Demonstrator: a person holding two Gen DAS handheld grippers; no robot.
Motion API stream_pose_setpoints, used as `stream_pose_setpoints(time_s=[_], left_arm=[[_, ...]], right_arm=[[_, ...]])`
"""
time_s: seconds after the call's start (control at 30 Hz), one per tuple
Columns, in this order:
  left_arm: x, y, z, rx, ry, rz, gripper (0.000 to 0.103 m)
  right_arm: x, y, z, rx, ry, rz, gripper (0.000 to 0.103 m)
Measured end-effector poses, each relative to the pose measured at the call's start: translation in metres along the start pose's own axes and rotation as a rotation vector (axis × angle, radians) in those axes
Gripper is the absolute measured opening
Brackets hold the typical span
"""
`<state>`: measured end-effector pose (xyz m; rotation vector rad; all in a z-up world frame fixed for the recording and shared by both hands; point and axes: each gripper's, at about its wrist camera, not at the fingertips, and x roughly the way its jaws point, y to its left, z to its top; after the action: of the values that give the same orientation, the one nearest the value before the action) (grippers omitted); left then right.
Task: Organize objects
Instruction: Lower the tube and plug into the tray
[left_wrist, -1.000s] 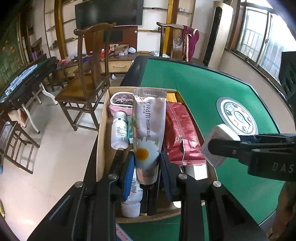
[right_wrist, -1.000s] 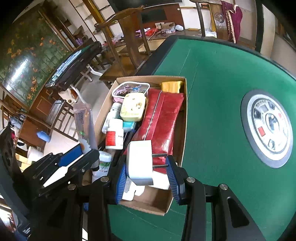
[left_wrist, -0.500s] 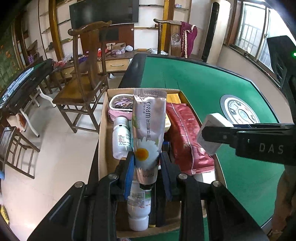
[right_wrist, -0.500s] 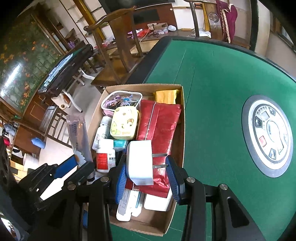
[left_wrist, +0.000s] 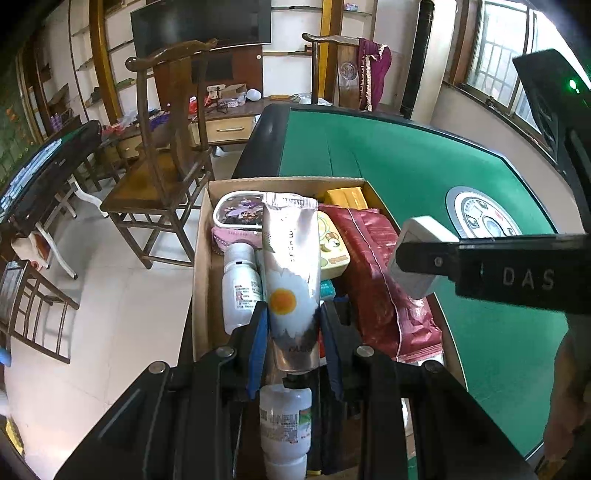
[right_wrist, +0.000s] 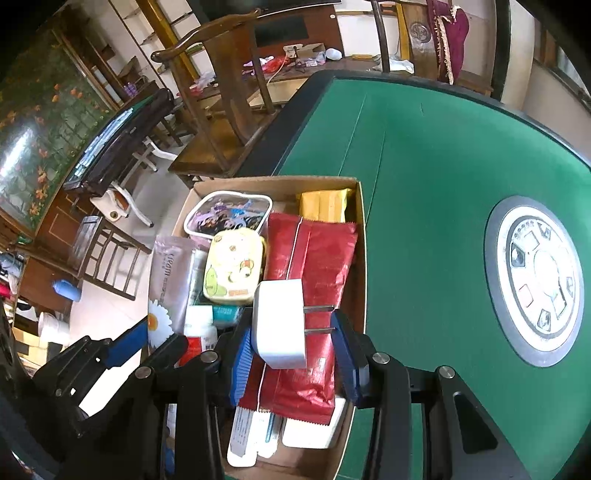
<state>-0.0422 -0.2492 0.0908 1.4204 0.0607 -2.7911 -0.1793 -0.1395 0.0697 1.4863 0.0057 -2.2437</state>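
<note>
1. The left gripper is clamped on a silver cream tube with a daisy print, held near its cap end so the crimped end stands up over the cardboard box.
2. The right gripper is clamped on a white plug adapter, its two prongs pointing sideways toward the right-hand pad, above the red foil packet.
3. The box sits at the left edge of the green tabletop and is already crowded: a white bottle, a yellow cartoon case, a purple-lidded tub and a yellow pack.
4. Both items appear bound for the box; lower each over a real gap instead of onto a neighbour.
5. The tube likely fits best laid flat along the left wall, beside the bottle.
6. Set the adapter down on its flat face, so the prongs do not pierce the foil.
7. Release one hand at a time, keeping the grippers clear of each other.
</note>
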Motion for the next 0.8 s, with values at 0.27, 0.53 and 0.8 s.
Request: stream_pose_setpoints(time_s=[0.27,0.53,0.8], left_arm=[[0.009,0.010,0.006,-0.007,-0.002,-0.010,0.027],[0.022,0.010,0.021,0.005,-0.007,-0.015,0.027],[0.046,0.007,0.034,-0.004,0.007,-0.046,0.028]], right_arm=[[0.017,0.004,0.011,-0.006,0.015,-0.031,0.045],[0.031,0.002,0.029,0.007,0.005,-0.056,0.045],[0.048,0.002,0.042,0.015,-0.001,-0.086,0.044]])
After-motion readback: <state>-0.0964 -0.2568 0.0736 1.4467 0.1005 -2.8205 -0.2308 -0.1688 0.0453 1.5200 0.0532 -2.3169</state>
